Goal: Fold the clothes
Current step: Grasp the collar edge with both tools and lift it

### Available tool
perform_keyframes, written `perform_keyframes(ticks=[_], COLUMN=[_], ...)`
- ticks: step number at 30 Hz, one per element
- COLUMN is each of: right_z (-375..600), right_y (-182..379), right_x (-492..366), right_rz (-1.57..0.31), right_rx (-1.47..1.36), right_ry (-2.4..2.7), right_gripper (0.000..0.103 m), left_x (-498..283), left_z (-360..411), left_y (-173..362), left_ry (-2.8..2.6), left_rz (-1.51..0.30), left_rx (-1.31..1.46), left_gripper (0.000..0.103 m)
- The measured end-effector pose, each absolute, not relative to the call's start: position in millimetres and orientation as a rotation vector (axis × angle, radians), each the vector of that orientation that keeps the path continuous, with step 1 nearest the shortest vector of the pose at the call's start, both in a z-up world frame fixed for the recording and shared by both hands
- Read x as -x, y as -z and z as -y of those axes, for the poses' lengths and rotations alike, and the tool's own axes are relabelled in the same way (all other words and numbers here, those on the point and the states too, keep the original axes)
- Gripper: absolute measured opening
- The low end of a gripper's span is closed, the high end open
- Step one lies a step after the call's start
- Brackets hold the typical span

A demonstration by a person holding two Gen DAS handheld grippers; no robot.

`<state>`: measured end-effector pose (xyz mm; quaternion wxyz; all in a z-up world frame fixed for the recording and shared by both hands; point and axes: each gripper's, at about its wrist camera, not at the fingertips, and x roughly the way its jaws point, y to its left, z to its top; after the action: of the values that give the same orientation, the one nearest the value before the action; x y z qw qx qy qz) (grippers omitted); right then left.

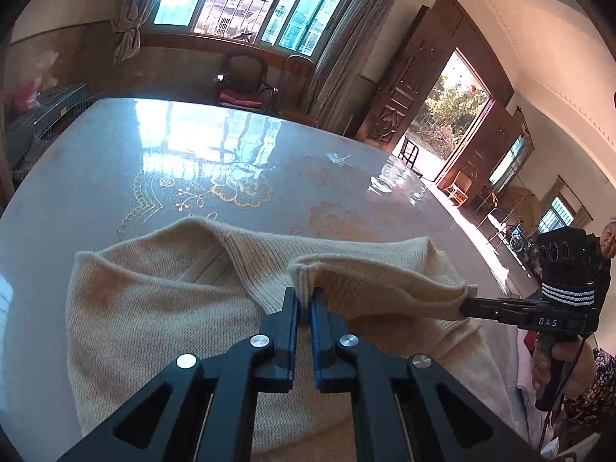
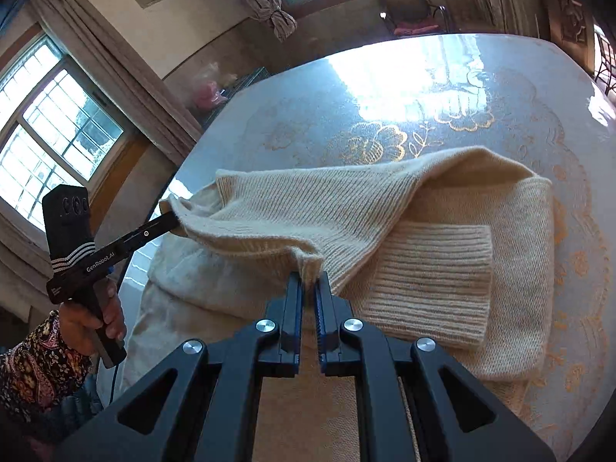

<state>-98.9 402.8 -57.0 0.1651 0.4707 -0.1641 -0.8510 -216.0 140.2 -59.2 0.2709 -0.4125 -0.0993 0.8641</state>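
A glossy counter point(image 1: 96, 177) with gold flower patterns fills most of both views. A cream knit sweater point(image 2: 442, 269) lies across the middle of it, one ribbed edge lifted. The left gripper point(image 1: 304, 300), at lower centre of its view, has its fingers closed on that edge; the right gripper point(image 2: 310, 281) pinches it likewise.

On the right tool point(image 1: 467, 304) I read "DAS" in white letters along its black body, below four white stripes. On the left tool point(image 2: 173, 220) I read "GenRobot.AI" along its side; smaller print lower down is too small for me.
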Motion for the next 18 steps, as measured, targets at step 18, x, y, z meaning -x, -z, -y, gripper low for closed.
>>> perform_keyframes(ticks=[18], right_z=[-440.1], right_y=[87.2], right_x=[65.5], right_rz=[0.947], right_rx=[-1.339], right_ry=[2.304], right_gripper=[0.033], left_x=[162.9], left_z=[-134.4], left_y=[45.4], left_ry=[-2.506], left_rz=[0.173], left_rx=[1.027], left_gripper=[0.015])
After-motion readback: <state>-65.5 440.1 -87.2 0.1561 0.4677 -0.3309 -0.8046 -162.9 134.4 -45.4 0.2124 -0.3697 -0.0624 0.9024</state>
